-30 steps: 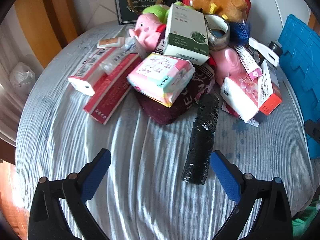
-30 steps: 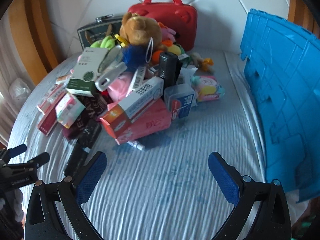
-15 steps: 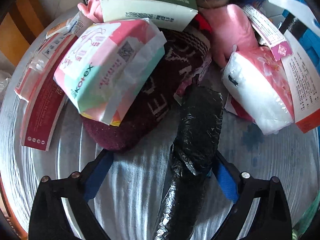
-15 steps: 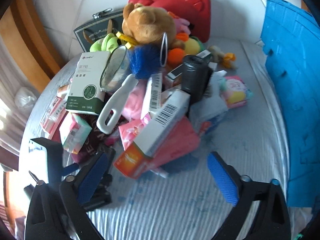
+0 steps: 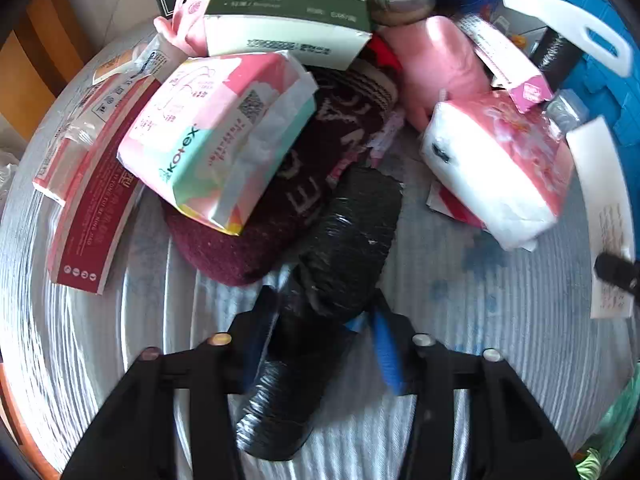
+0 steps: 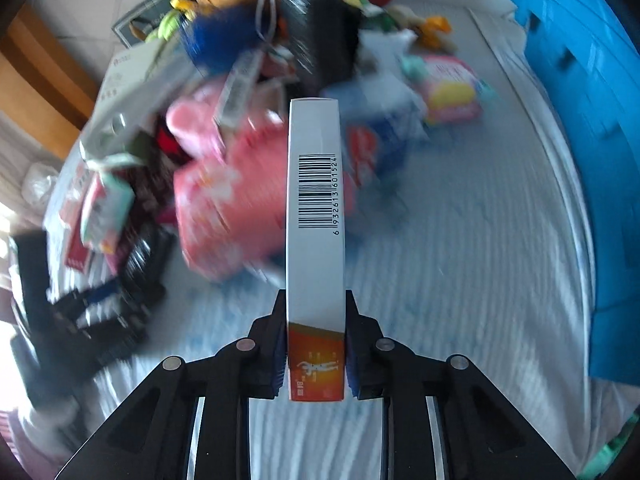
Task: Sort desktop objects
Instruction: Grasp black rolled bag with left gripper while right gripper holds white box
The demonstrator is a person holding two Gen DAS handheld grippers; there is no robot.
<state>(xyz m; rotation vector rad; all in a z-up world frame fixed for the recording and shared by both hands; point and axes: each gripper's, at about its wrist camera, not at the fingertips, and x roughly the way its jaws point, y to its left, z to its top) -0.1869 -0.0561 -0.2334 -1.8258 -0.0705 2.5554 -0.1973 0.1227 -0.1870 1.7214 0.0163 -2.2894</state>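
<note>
Left gripper (image 5: 320, 320) closing on soft, squashy black plastic bag roll (image 5: 340, 264), mid-body; right gripper (image 6: 316, 344) closing, clamping stiff, light white-orange carton (image 6: 316, 208) near end

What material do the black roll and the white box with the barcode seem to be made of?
Black roll: probably thin plastic film, glossy; it shows crinkles and bright glints.
White box: likely coated cardboard, smooth with slight sheen; it has flat faces, sharp folded edges and a printed barcode.

The black plastic roll (image 5: 340, 264) lies lengthwise beside the maroon knitted hat (image 5: 280, 184); the white-orange barcode box (image 6: 316, 216) stands on edge
</note>
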